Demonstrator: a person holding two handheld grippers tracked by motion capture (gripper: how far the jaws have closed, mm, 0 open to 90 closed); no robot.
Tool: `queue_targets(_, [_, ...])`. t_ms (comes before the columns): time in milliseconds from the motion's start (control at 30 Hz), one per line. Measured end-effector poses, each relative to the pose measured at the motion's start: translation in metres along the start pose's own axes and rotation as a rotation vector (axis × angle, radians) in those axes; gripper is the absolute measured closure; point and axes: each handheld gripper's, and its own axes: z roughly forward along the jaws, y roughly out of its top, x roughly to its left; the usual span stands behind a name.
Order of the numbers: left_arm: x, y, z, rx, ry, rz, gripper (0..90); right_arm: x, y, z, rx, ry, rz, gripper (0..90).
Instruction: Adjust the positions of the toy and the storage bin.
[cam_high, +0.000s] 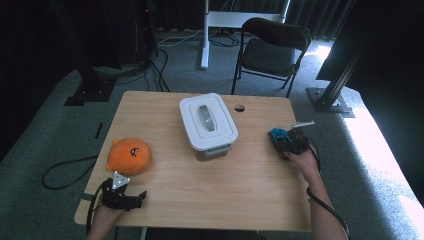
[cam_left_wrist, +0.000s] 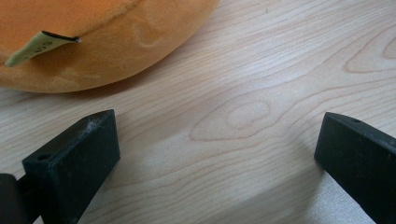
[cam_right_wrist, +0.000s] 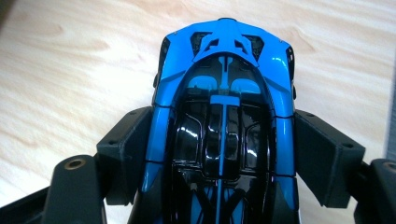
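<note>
A blue and black toy car (cam_right_wrist: 224, 116) sits between the jaws of my right gripper (cam_right_wrist: 224, 154), whose pads press on both its sides; in the high view the car (cam_high: 277, 135) is above the table's right side, in the right gripper (cam_high: 284, 141). An orange plush toy (cam_high: 129, 155) lies at the table's left. My left gripper (cam_high: 141, 197) rests just in front of it near the front left edge, open, with bare wood between its jaws. The plush's underside (cam_left_wrist: 93, 42) with a small tag fills the top left of the left gripper view.
A white lidded plastic box (cam_high: 207, 122) with a grey handle stands in the middle of the wooden table (cam_high: 225, 190). A small round hole (cam_high: 239, 108) is in the tabletop behind it. A black folding chair (cam_high: 270, 50) stands beyond the table.
</note>
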Motion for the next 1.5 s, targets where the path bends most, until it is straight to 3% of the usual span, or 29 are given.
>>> queue_targets(367, [0.0, 0.0, 0.0, 0.0, 0.003, -0.004, 0.4, -0.008, -0.043, -0.024, 0.001, -0.038, 0.072, 25.0])
queue_targets(733, [0.0, 0.0, 0.0, 0.0, 0.004, -0.003, 0.4, -0.004, -0.077, -0.047, 0.004, -0.092, 0.113, 25.0])
queue_targets(1133, [0.0, 0.001, 0.001, 0.001, 0.004, -0.001, 0.4, -0.001, -0.113, -0.055, 0.013, -0.106, 0.15, 25.0])
queue_targets(1433, [0.0, 0.002, 0.001, -0.001, 0.005, -0.003, 0.4, -0.002, -0.132, -0.06, -0.015, -0.1, 0.175, 24.9])
queue_targets(1500, [0.0, 0.002, 0.001, -0.001, 0.006, -0.003, 0.4, 0.0, -0.134, -0.059, -0.032, -0.118, 0.177, 24.8])
